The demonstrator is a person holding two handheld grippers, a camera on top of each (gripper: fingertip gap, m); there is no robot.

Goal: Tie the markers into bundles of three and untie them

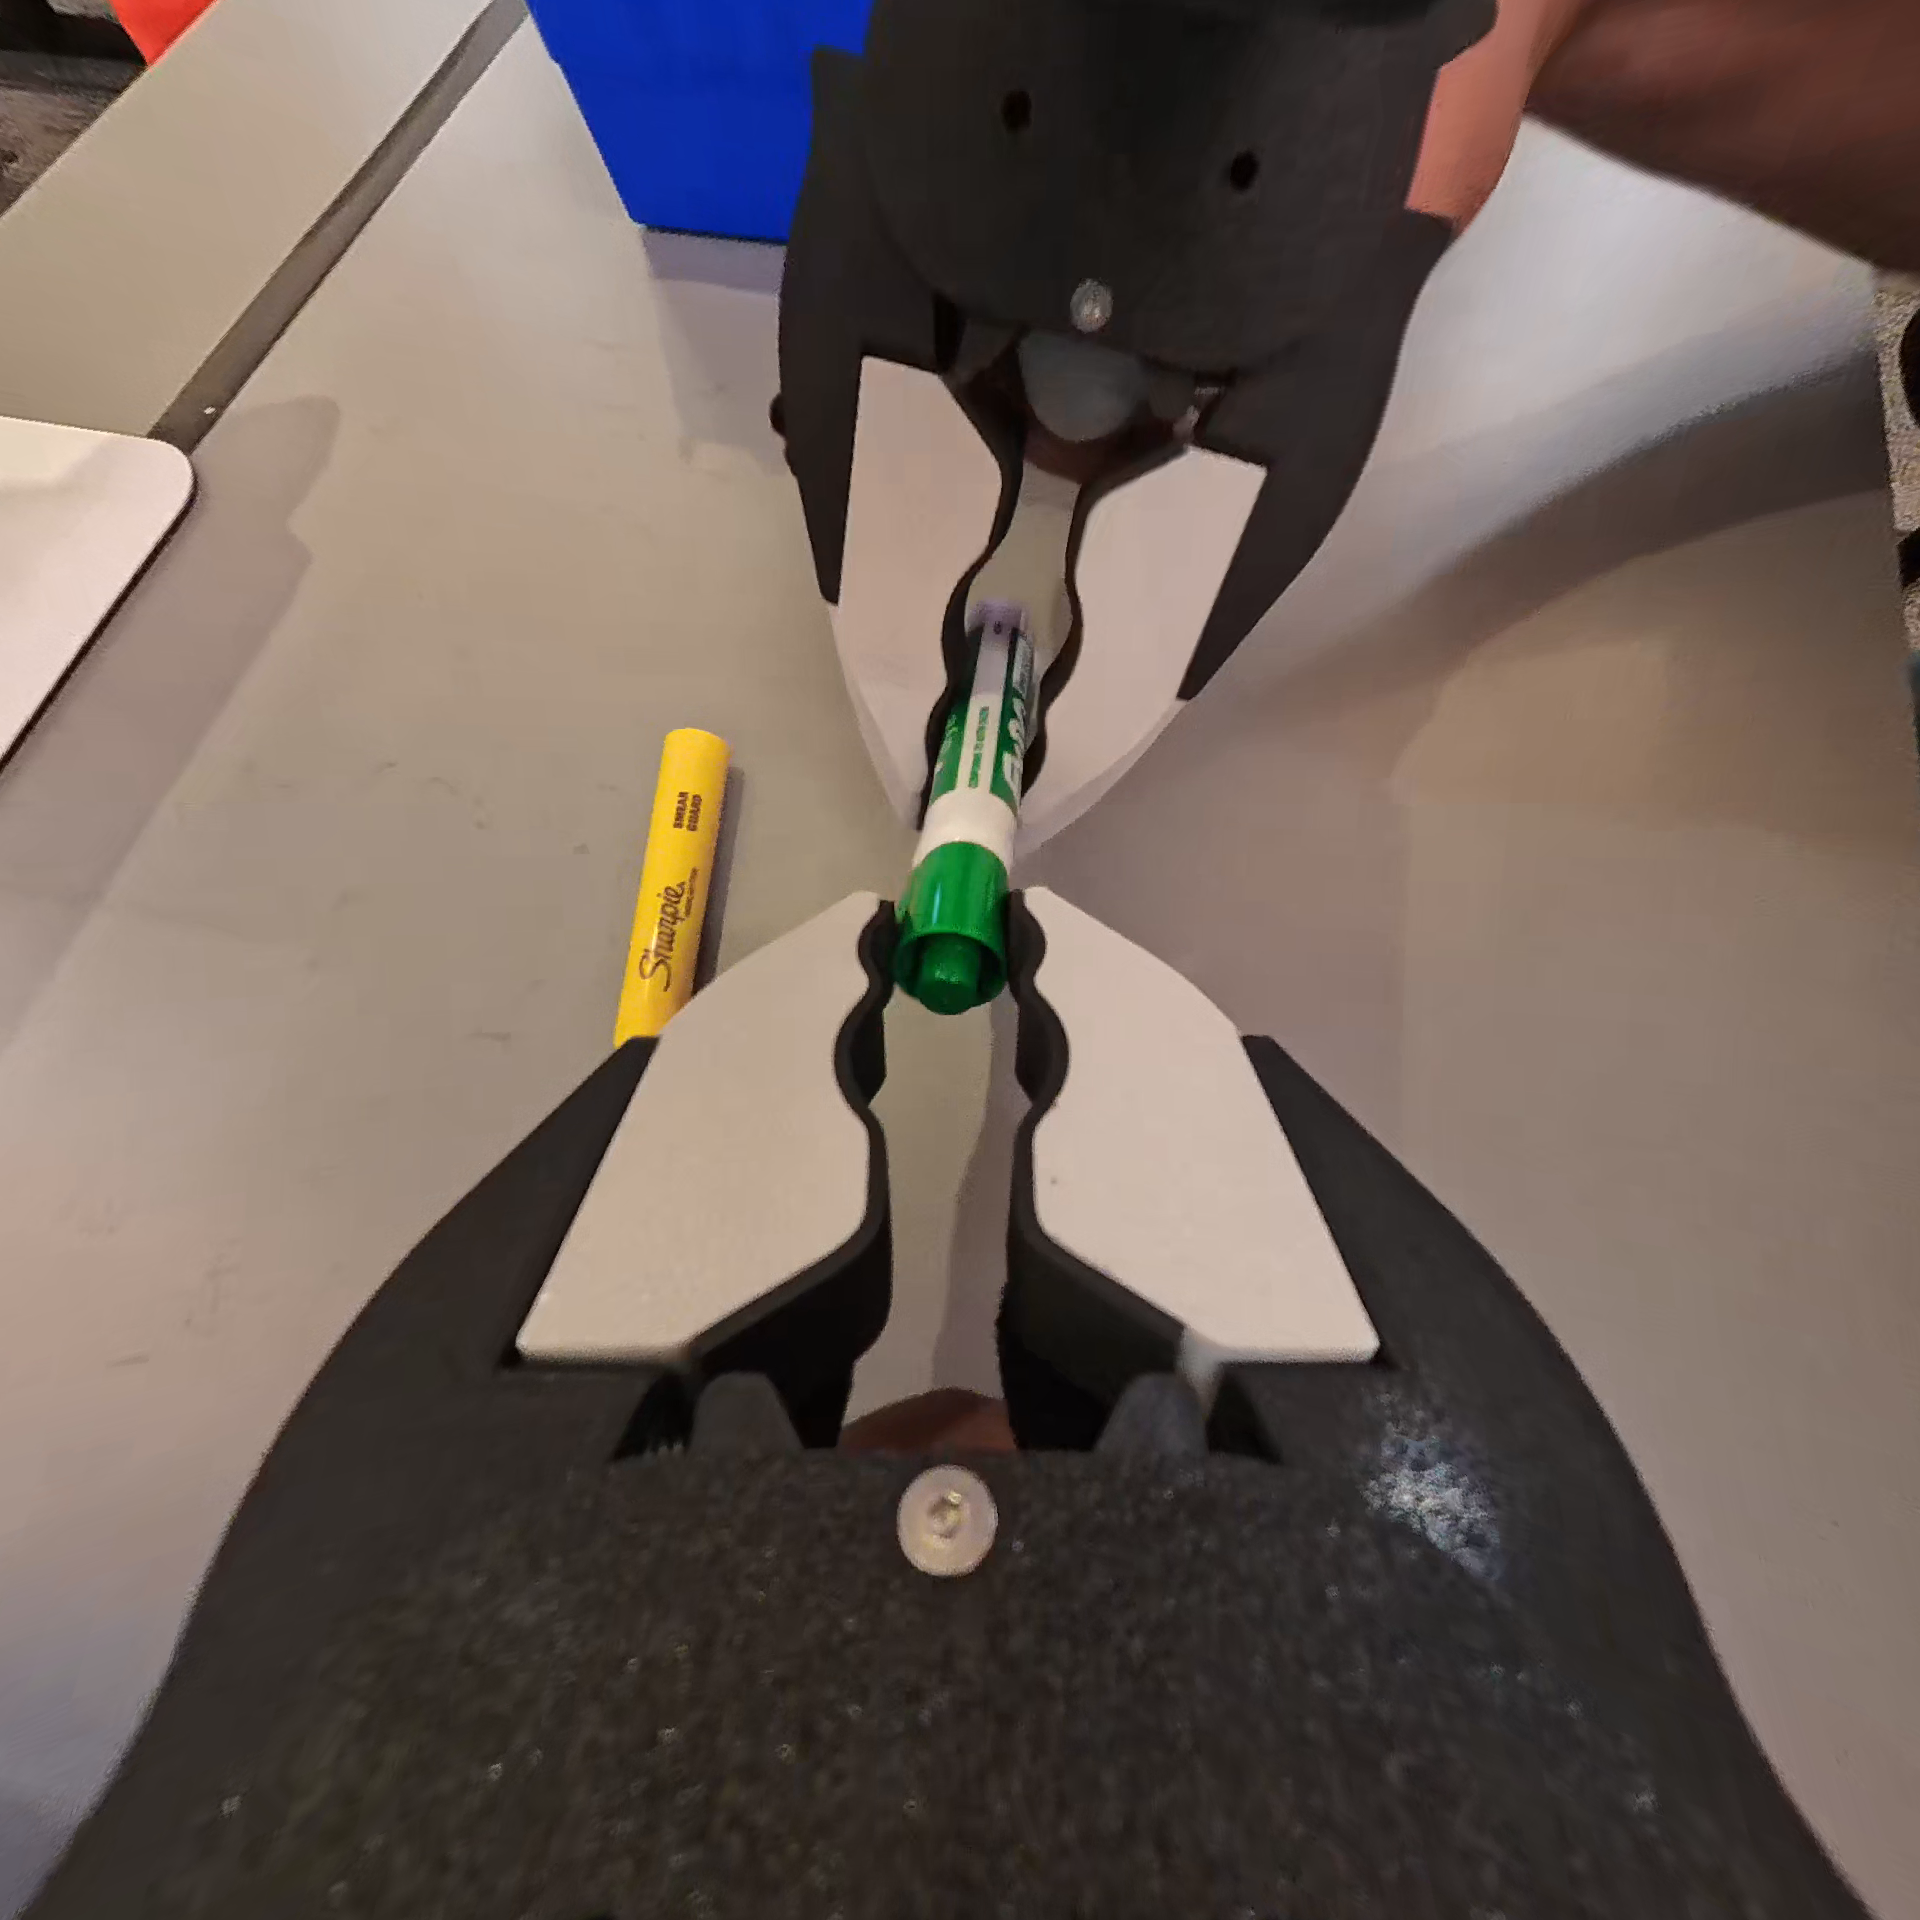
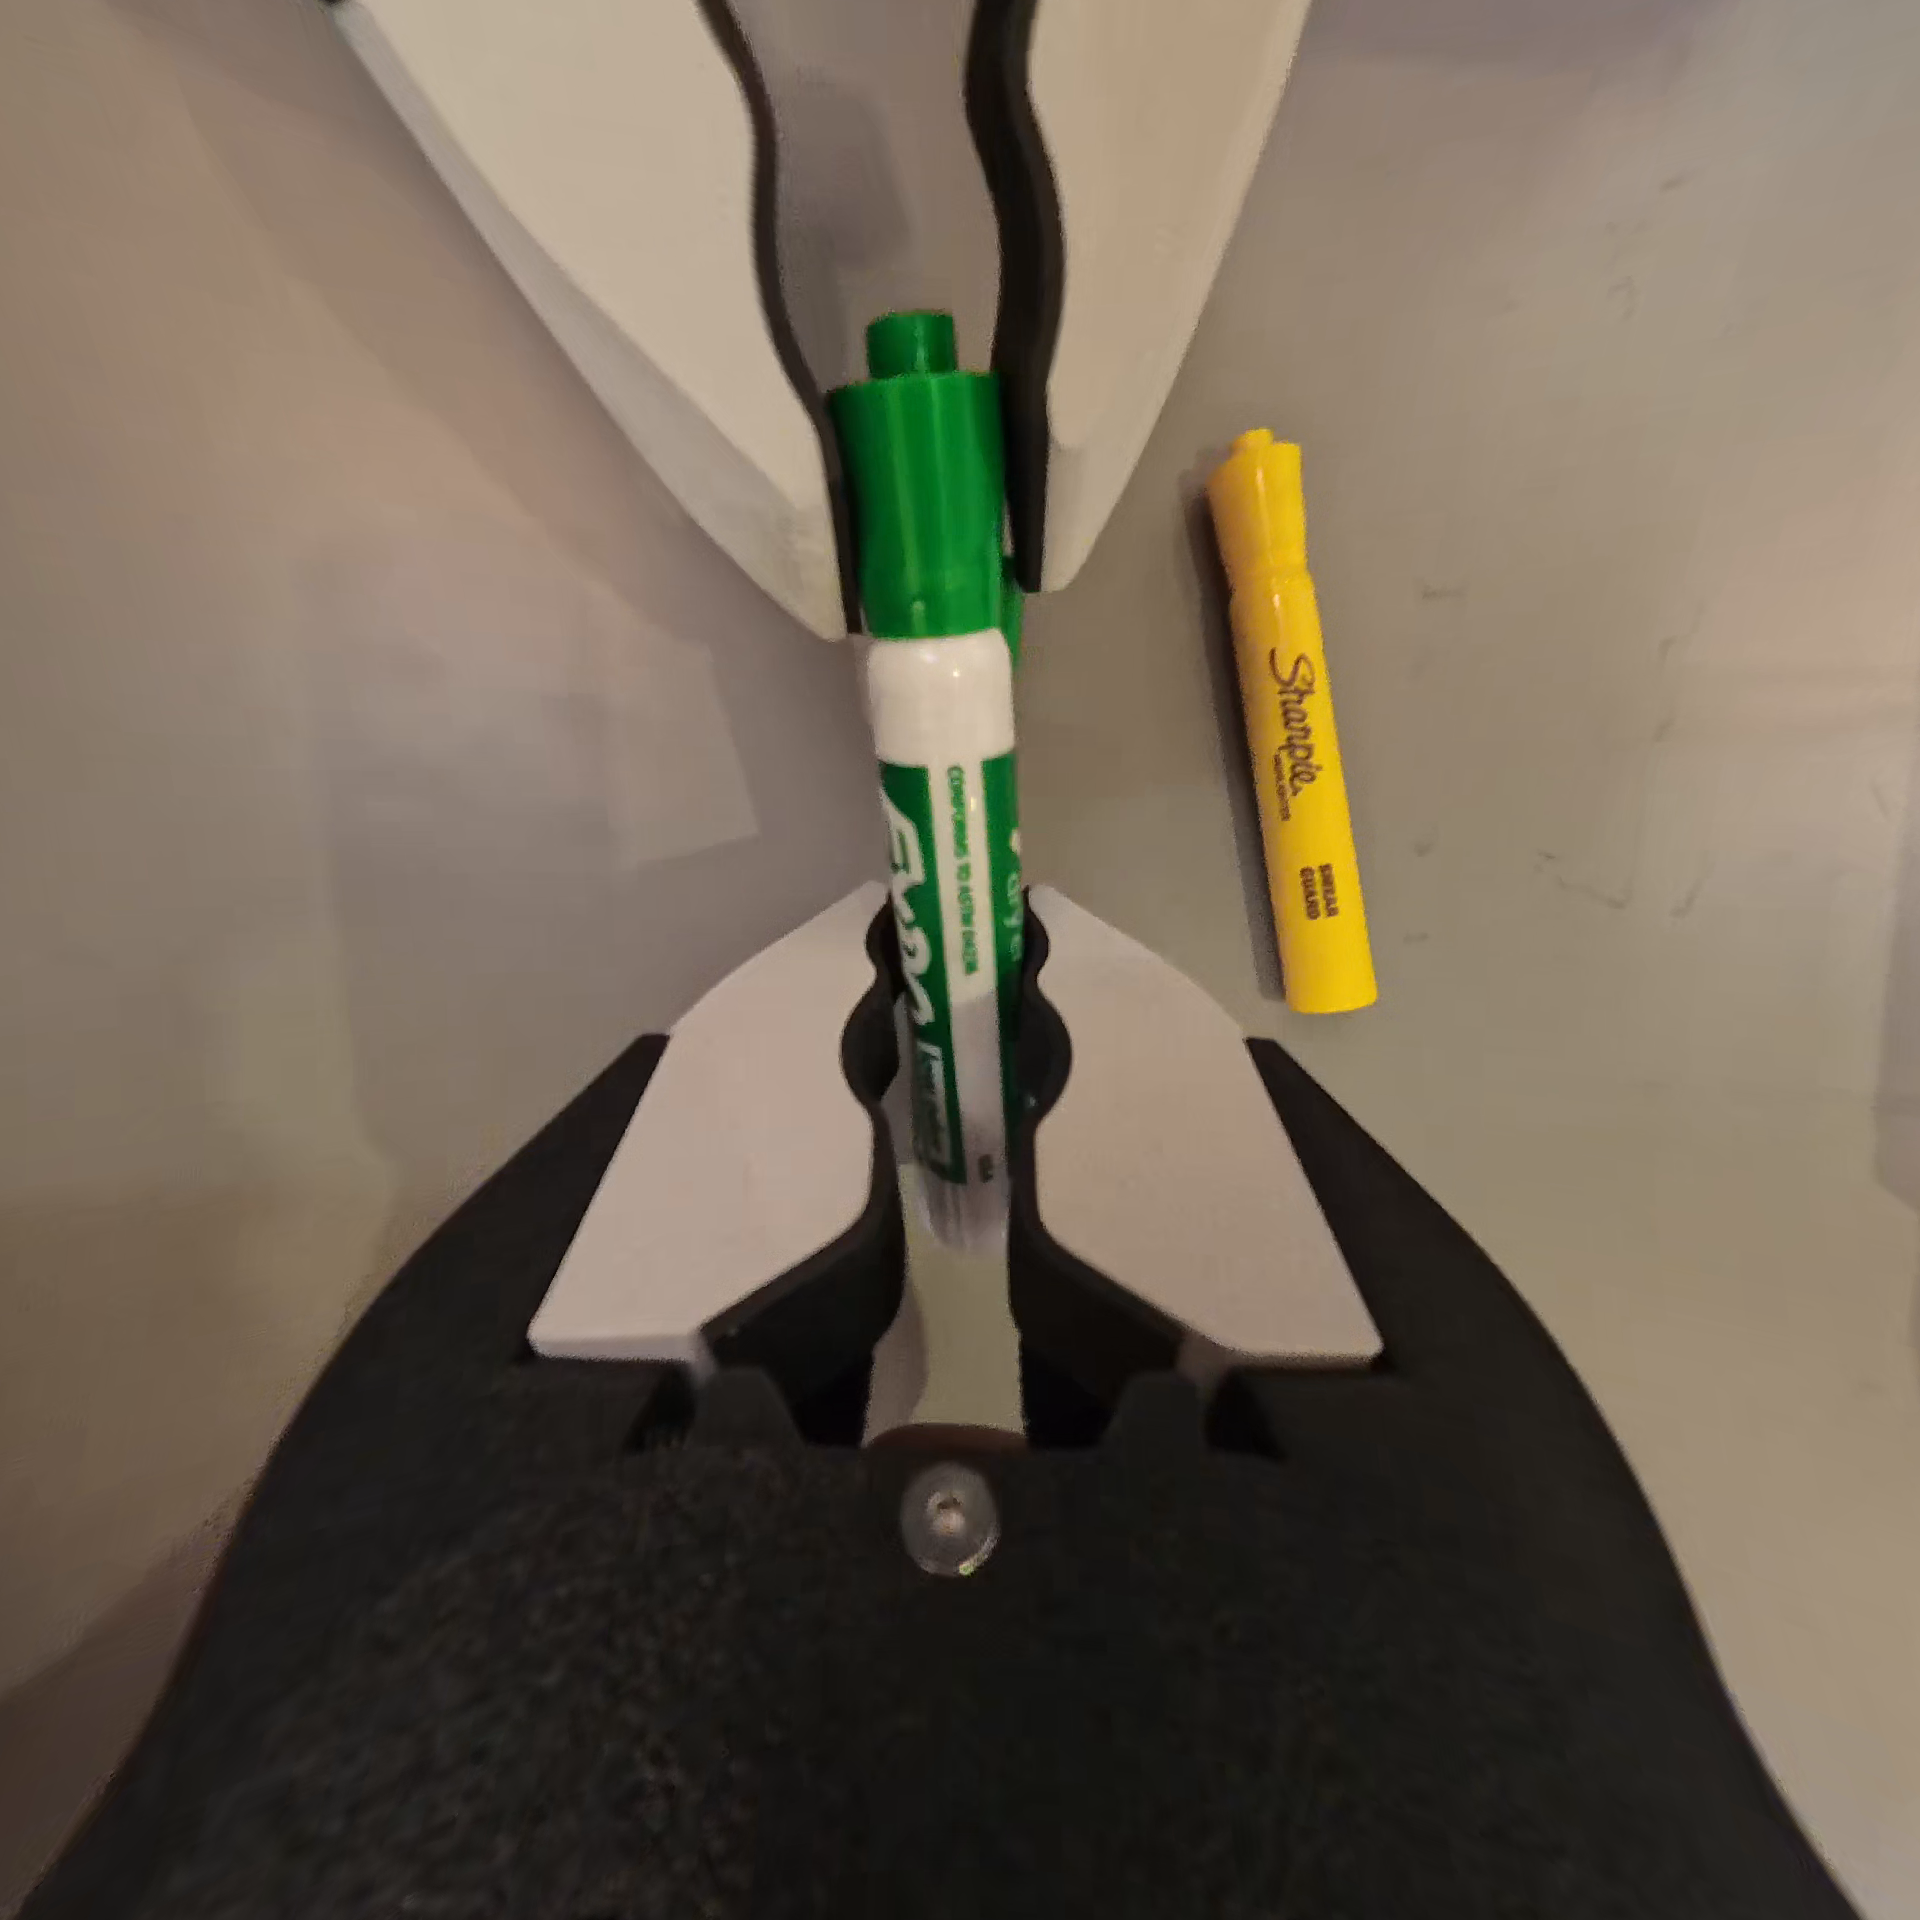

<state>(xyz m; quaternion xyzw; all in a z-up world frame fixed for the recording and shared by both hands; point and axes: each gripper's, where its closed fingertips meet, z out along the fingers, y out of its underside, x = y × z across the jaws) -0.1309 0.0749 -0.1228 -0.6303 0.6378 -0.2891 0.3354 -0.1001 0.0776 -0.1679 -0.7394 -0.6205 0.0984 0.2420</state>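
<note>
A green marker [image 1: 977, 790] with a white barrel and green cap is held between my two grippers, which face each other above the grey table [image 1: 416, 623]. My left gripper [image 1: 951, 920] is shut on the cap end. My right gripper [image 1: 971, 821] is shut on the barrel end. In the right wrist view my right gripper [image 2: 956, 914] clasps the green marker's barrel [image 2: 935, 790], and the left gripper [image 2: 940, 603] clasps the cap. A thin green edge shows behind the barrel. A yellow marker [image 1: 675, 883] lies loose on the table beside them [image 2: 1294, 727].
A blue bin [image 1: 707, 114] stands at the far side of the table. A white board [image 1: 73, 551] lies at the left edge. A red object [image 1: 156, 21] shows at the top left. A person's hand [image 1: 1714, 125] holds the right gripper. Across from one pair of fingers to the other is roughly 6 cm.
</note>
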